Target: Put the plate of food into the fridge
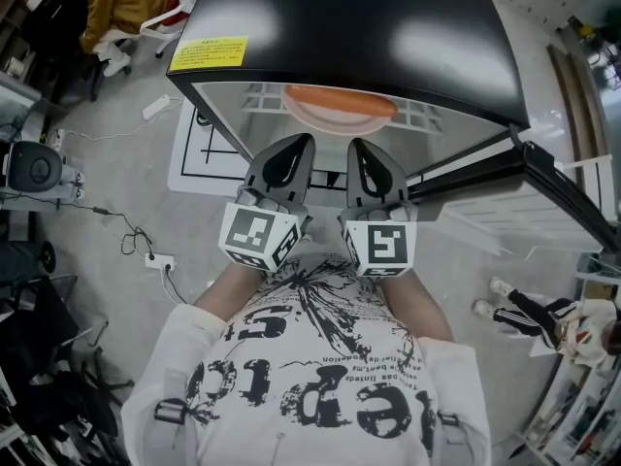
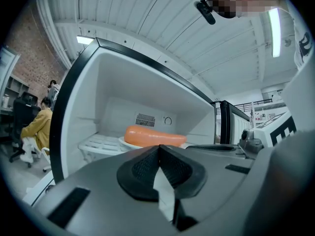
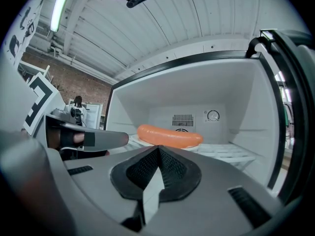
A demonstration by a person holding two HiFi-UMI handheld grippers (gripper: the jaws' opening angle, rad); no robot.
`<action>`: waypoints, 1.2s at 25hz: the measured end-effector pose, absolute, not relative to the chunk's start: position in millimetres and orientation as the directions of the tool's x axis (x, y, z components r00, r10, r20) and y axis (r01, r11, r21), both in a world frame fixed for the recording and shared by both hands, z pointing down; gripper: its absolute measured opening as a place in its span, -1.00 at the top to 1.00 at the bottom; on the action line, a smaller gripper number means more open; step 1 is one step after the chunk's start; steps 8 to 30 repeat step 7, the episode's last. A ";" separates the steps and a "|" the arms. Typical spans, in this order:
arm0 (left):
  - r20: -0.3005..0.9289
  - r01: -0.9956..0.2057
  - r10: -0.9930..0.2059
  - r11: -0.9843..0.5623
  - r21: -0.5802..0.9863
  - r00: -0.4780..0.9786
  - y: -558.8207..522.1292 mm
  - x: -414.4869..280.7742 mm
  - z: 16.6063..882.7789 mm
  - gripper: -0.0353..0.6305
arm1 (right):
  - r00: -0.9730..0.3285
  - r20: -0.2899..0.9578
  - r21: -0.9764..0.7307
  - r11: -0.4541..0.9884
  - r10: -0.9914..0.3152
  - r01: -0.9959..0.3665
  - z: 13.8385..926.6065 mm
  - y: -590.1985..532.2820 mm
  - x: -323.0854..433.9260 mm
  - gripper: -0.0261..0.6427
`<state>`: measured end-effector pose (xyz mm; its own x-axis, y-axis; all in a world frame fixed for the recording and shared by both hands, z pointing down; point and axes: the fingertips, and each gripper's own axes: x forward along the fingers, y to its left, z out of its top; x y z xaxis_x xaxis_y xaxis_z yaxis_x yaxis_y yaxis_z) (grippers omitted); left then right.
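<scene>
A white plate [image 1: 340, 116] with a long orange sausage [image 1: 340, 100] rests on the white wire shelf [image 1: 262, 95] inside the open black-topped fridge [image 1: 349, 17]. My left gripper [image 1: 303, 144] and right gripper [image 1: 357, 148] are side by side just in front of the fridge opening, close to my chest. Both are shut with nothing between their pads. In the left gripper view the sausage [image 2: 155, 135] lies beyond the closed jaws of the left gripper [image 2: 158, 148]. The right gripper view shows the sausage [image 3: 170, 135] on the plate [image 3: 194, 146] past the right gripper [image 3: 158, 149].
The fridge door [image 1: 548, 183] stands open to the right. A seated person in a yellow top [image 1: 121, 3] is at the far left. Cables and a power strip [image 1: 155, 260] lie on the floor at left. A small figure [image 1: 543, 314] lies at right.
</scene>
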<state>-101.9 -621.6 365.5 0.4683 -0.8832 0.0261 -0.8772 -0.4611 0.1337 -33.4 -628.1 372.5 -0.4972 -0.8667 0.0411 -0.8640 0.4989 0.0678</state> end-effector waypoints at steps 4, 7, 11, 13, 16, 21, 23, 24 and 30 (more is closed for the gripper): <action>0.024 -0.873 -0.880 -0.466 0.141 0.474 -622.4 -100.4 365.8 0.87 | -0.494 0.032 0.069 0.495 -0.869 -0.866 370.8 -627.9 -31.4 0.92; 0.020 -0.871 -0.879 -0.468 0.152 0.476 -623.6 -99.7 364.8 0.87 | -0.491 0.021 0.069 0.491 -0.871 -0.868 368.2 -627.7 -28.9 0.92; 0.020 -0.871 -0.879 -0.468 0.152 0.476 -623.6 -99.7 364.8 0.87 | -0.491 0.021 0.069 0.491 -0.871 -0.868 368.2 -627.7 -28.9 0.92; 0.020 -0.871 -0.879 -0.468 0.152 0.476 -623.6 -99.7 364.8 0.87 | -0.491 0.021 0.069 0.491 -0.871 -0.868 368.2 -627.7 -28.9 0.92; 0.020 -0.871 -0.879 -0.468 0.152 0.476 -623.6 -99.7 364.8 0.87 | -0.491 0.021 0.069 0.491 -0.871 -0.868 368.2 -627.7 -28.9 0.92; 0.020 -0.871 -0.879 -0.468 0.152 0.476 -623.6 -99.7 364.8 0.87 | -0.491 0.021 0.069 0.491 -0.871 -0.868 368.2 -627.7 -28.9 0.92; 0.020 -0.871 -0.879 -0.468 0.152 0.476 -623.6 -99.7 364.8 0.87 | -0.491 0.021 0.069 0.491 -0.871 -0.868 368.2 -627.7 -28.9 0.92; 0.020 -0.871 -0.879 -0.468 0.152 0.476 -623.6 -99.7 364.8 0.87 | -0.491 0.021 0.069 0.491 -0.871 -0.868 368.2 -627.7 -28.9 0.92; 0.020 -0.871 -0.879 -0.468 0.152 0.476 -623.6 -99.7 364.8 0.87 | -0.491 0.021 0.069 0.491 -0.871 -0.868 368.2 -627.7 -28.9 0.92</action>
